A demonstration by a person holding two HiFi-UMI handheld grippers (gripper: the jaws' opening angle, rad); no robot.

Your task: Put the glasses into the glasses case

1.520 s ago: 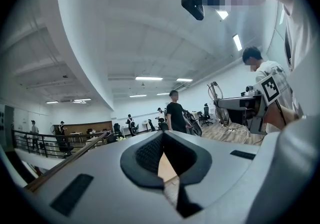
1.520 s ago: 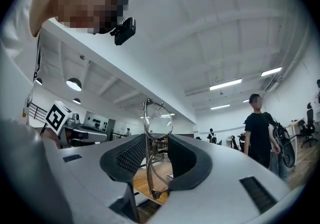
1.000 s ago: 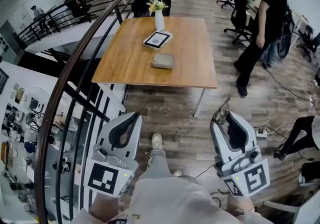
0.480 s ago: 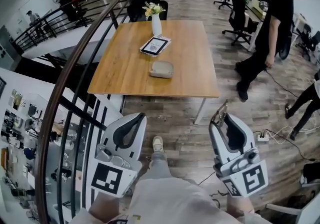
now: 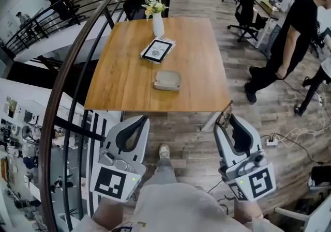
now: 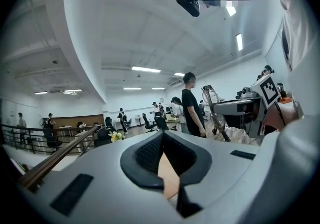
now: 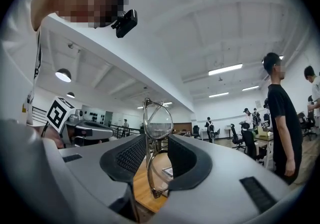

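Note:
A grey-green glasses case (image 5: pixel 167 80) lies shut near the front edge of the wooden table (image 5: pixel 124 81), well ahead of both grippers. My right gripper (image 5: pixel 230 118) is held low in front of me, short of the table, shut on the clear-framed glasses (image 5: pixel 226 114). In the right gripper view the glasses (image 7: pixel 158 124) stand upright between the pads, lenses one above the other, in the right gripper (image 7: pixel 150 140). My left gripper (image 5: pixel 140 119) is also short of the table, and in its own view the left gripper (image 6: pixel 162 135) is shut with nothing in it.
A tablet on a book (image 5: pixel 157 50) and a white vase of flowers (image 5: pixel 156 16) stand further back on the table. A dark stair railing (image 5: pixel 77 71) runs along the left. A person in black (image 5: pixel 295 34) walks at the right, near office chairs (image 5: pixel 243 9). Cables (image 5: pixel 289 133) lie on the floor.
The table and case have drawn nearer and lower in the head view. Both grippers stay in their places with the glasses still held. The person in black has stepped further right.

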